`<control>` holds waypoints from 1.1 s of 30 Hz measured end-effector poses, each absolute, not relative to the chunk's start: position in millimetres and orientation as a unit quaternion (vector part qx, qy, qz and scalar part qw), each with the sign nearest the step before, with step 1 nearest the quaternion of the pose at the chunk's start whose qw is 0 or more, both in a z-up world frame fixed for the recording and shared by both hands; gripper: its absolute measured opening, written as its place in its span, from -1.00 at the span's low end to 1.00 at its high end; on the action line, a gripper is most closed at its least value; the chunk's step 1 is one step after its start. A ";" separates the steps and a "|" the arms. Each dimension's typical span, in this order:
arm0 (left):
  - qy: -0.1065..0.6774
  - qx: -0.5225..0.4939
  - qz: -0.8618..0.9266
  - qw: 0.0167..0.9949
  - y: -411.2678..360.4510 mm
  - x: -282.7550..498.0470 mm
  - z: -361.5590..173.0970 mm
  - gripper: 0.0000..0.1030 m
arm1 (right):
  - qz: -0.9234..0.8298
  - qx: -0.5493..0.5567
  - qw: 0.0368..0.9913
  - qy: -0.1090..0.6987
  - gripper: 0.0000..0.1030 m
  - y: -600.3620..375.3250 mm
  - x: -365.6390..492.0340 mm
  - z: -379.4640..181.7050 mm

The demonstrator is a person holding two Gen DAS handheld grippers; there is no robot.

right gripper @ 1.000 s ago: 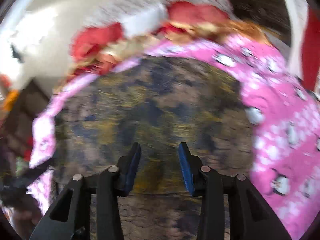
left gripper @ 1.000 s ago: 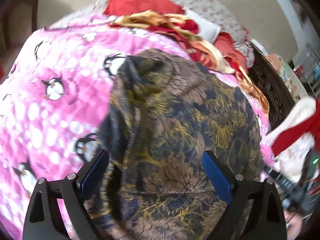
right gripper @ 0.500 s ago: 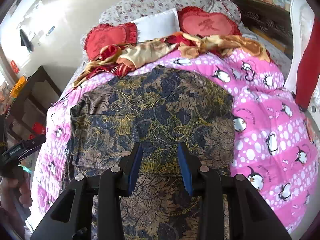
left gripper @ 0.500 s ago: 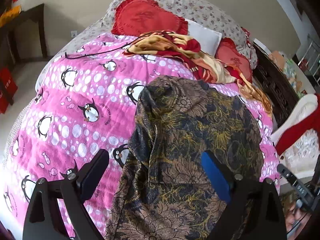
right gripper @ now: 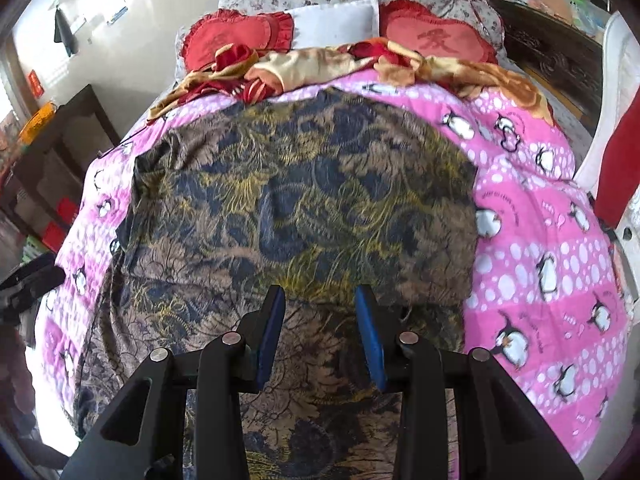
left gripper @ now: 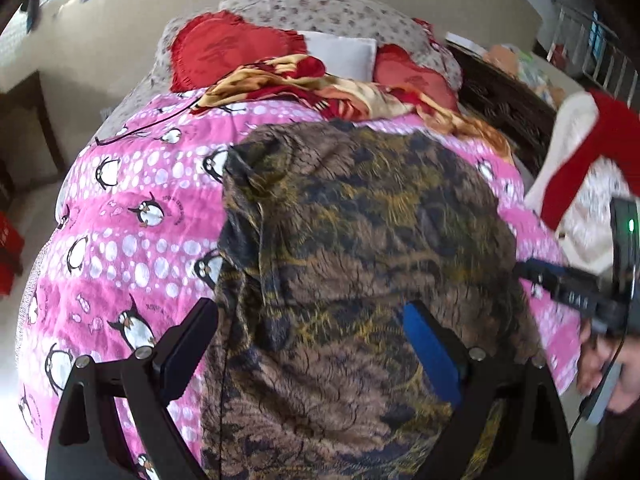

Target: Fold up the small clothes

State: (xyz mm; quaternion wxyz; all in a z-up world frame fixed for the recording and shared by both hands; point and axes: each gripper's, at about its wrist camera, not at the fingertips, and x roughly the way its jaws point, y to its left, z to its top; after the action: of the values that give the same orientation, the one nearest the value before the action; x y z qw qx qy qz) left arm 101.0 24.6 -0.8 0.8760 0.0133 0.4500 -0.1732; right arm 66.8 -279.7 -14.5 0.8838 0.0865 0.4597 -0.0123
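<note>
Fabric fills the left wrist view: a thin, crinkly garment in brown, navy and mustard floral print, lying on a plush pink penguin blanket. Its left edge is bunched into soft vertical folds, and the far corner is rucked up in a small peak. The left gripper has its jaws spread wide, one black finger over the blanket just left of the cloth, the blue-padded one over the print; nothing is pinched between them, and whether the tips touch the fabric I cannot tell. Off to the right, a hand holds the other tool, blurred. Far beyond lie a crumpled red-and-gold satin cloth, a frilled red cushion and a flowered pillow.

Over to the right wrist view, and the garment reads clearer: the far part is a neat, flat rectangle with a straight near edge, laid over a looser layer that runs toward the camera. The right gripper has its blue pads only a narrow gap apart, poised just at that fold edge, with cloth showing through the gap and nothing clamped in it. Pink blanket spreads to the right. At the far end sit two red heart cushions with a white pillow between them. A dark wooden shelf stands at left against a pale wall, and carved dark furniture at far right.
</note>
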 end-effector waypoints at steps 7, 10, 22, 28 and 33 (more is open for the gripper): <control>0.456 0.016 -0.184 0.871 16.3 62.5 -6.9 0.86 | 0.001 0.045 0.881 0.470 -0.52 -257.4 62.7 -25.9; 0.450 0.031 -0.188 0.873 16.6 45.5 -3.3 0.87 | -0.006 0.009 0.878 0.479 -0.41 -248.1 60.6 -28.8; 0.448 0.068 -0.175 0.874 57.6 5.4 -8.2 0.87 | 0.060 -0.051 0.893 0.444 -0.40 -241.9 -14.4 -18.8; 0.448 0.074 -0.156 0.877 82.2 -7.0 -22.7 0.87 | 0.054 -0.052 0.896 0.437 -0.40 -253.2 -41.0 -31.1; 0.437 0.076 -0.163 0.881 111.0 -19.2 -32.8 0.87 | 0.074 -0.035 0.913 0.400 -0.40 -250.1 -56.7 -30.4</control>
State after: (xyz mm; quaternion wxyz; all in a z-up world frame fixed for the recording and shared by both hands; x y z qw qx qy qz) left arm -19.2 111.0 -32.8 0.8812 0.0764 0.4372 -0.1630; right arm -56.7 -250.1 -30.4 0.9128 -0.0352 0.4001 0.0741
